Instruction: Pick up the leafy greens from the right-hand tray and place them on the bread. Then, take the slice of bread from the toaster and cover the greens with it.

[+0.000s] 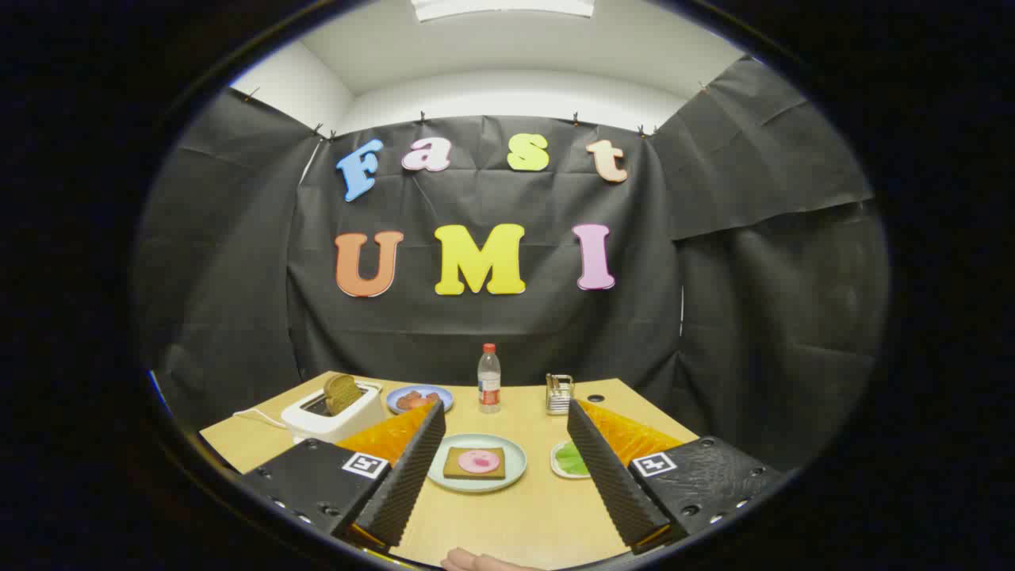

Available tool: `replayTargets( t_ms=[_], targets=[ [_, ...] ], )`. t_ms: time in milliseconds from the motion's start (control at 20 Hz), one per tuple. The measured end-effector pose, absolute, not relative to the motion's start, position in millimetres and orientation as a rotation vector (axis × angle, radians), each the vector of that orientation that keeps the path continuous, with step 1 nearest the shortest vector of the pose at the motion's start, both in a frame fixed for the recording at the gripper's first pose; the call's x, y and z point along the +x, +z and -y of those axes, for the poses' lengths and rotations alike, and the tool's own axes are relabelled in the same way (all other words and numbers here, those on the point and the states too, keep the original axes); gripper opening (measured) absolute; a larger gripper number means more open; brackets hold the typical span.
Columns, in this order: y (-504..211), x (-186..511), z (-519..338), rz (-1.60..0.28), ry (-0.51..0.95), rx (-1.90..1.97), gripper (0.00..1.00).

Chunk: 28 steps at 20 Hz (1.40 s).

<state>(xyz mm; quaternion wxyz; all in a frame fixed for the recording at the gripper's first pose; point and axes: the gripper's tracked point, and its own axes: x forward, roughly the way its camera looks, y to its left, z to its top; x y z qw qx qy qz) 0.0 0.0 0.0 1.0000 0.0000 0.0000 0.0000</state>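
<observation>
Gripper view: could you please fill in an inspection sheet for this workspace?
Surface: wooden table, two round holes near its far edge.
Job's things: bread with a pink slice on a plate; leafy greens on the right-hand tray; bread slice upright in the toaster.
Clutter: bottle, blue plate of food, wire holder.
Grippers: gripper open, fingers either side of the plate.
Cables: white cord by the toaster.
Surroundings: black cloth wall; a hand at the near edge.
</observation>
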Motion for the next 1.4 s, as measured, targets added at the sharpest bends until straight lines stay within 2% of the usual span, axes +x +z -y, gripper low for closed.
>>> replayTargets(
  t_ms=[800, 1400],
  targets=[
    [-21.6, 13.5, 22.2, -0.039, -0.042, 0.010, 0.95],
    [-60.3, 88.5, 93.2, -0.126, -0.126, -0.016, 0.96]
  ],
)
